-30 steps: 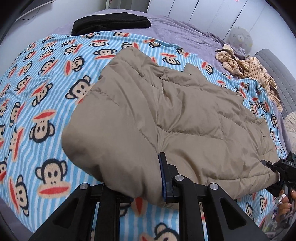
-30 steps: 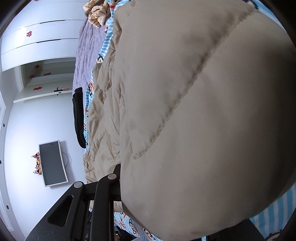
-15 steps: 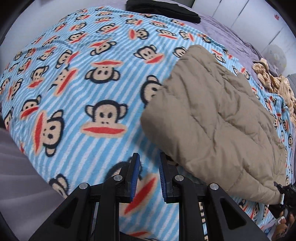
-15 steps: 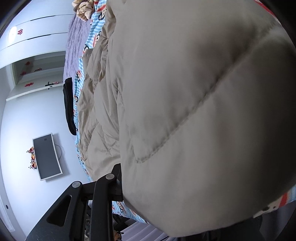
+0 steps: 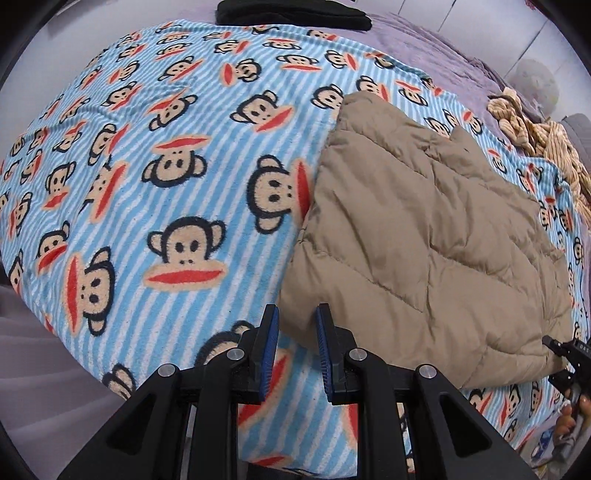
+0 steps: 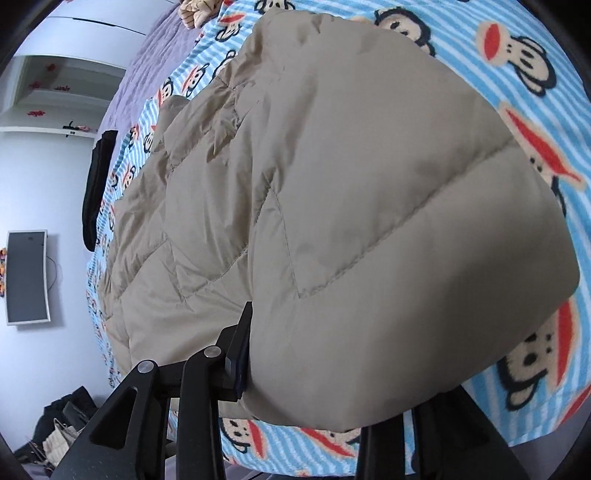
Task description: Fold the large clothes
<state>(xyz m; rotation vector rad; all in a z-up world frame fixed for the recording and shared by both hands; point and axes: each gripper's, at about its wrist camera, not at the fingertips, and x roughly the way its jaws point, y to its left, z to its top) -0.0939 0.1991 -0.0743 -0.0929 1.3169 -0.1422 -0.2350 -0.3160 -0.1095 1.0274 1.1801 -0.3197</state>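
A tan quilted puffer jacket [image 5: 424, 240] lies folded on a blue striped monkey-print blanket [image 5: 166, 166]. My left gripper [image 5: 295, 347] hovers over the blanket just left of the jacket's near corner. Its blue pads stand a narrow gap apart with nothing between them. In the right wrist view the jacket's puffy folded corner [image 6: 351, 184] bulges between the fingers of my right gripper [image 6: 317, 369]. The one finger that shows [image 6: 240, 350] presses against the jacket's side, and the other is hidden under the fabric. From the left wrist view my right gripper [image 5: 565, 354] sits at the jacket's far corner.
A black folded garment [image 5: 291, 14] lies at the blanket's far end on a purple bedspread [image 5: 424, 40]. A tan knit garment [image 5: 535, 129] is heaped at the far right. The bed's edge drops off at the near left. A screen [image 6: 27, 277] hangs on the wall.
My left gripper came off the jacket's near edge and moved left over the blanket. My right gripper drew back a little with the corner still between its fingers, so more blanket shows.
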